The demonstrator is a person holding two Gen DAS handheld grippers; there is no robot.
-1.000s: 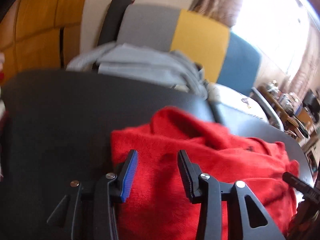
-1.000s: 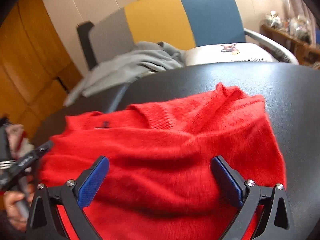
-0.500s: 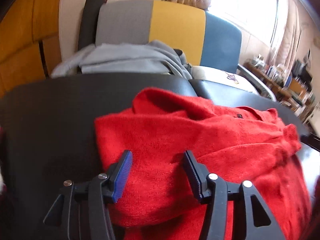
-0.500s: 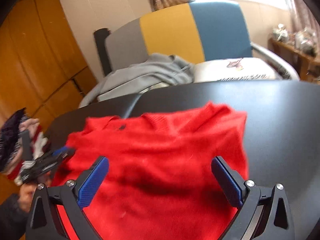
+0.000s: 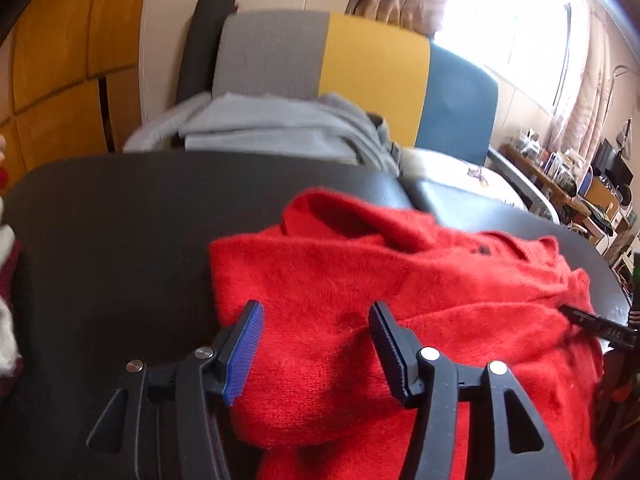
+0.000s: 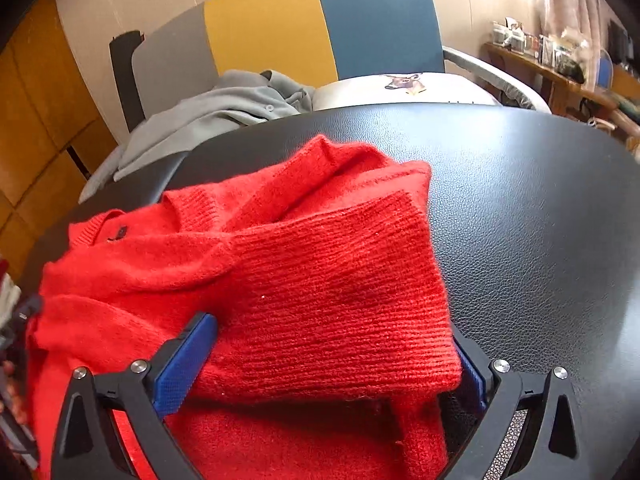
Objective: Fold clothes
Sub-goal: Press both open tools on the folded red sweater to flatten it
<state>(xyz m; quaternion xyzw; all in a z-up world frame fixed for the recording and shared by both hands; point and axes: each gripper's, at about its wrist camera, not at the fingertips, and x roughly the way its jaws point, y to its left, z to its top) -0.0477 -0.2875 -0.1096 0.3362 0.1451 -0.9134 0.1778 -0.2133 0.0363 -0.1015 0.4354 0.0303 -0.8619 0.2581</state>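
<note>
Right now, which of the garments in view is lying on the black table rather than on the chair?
The red sweater: it lies rumpled on the black table, beneath both pairs of jaws. The grey garment and the white printed one sit on the chair behind.

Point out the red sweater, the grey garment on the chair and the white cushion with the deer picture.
red sweater (image 6: 328, 292), right wrist view, on its ribbed folded panel.
grey garment (image 6: 216, 112), right wrist view, on its crumpled middle.
white cushion (image 6: 440, 90), right wrist view, beside the deer print.
</note>
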